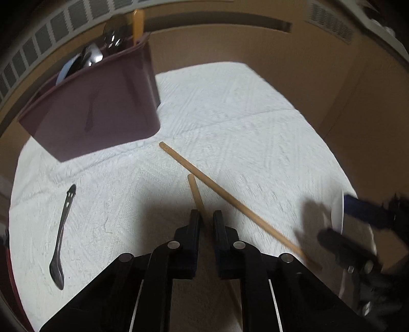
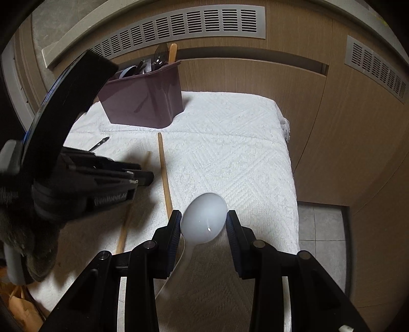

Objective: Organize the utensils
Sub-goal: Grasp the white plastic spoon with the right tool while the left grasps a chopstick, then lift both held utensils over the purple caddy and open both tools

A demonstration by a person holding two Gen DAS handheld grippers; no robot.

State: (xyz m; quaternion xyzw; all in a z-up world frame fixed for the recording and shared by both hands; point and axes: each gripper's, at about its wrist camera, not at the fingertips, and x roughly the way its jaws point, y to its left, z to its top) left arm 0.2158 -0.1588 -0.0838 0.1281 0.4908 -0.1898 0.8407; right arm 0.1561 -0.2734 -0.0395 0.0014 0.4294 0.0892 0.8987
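Where the white textured cloth (image 2: 230,143) covers the tabletop, it carries every utensil in view and fills most of both wrist views. Wooden panelling with slotted vents (image 2: 179,23) stands behind it.

At the far left corner of the cloth stands the maroon utensil holder (image 1: 97,109), upright. It contains several metal utensils, whose tops show above its rim, and one wooden stick (image 1: 138,24).

Left hand-held gripper (image 1: 206,217): jaws brought together on the short chopstick (image 1: 195,191), which projects forward from between the pads; its far tip points toward the holder.

Right hand-held gripper (image 2: 203,224): jaws partly apart, clamped on the bowl of the white spoon (image 2: 204,217). The spoon handle runs back beneath the gripper body.

The long chopstick (image 1: 230,199) lies flat on the cloth, diagonal in the left wrist view, just beside the short chopstick. Its far end lies near the base of the holder.

A black spoon (image 1: 61,240) lies flat on the cloth at the left, well apart from both chopsticks, with its bowl toward the near edge.
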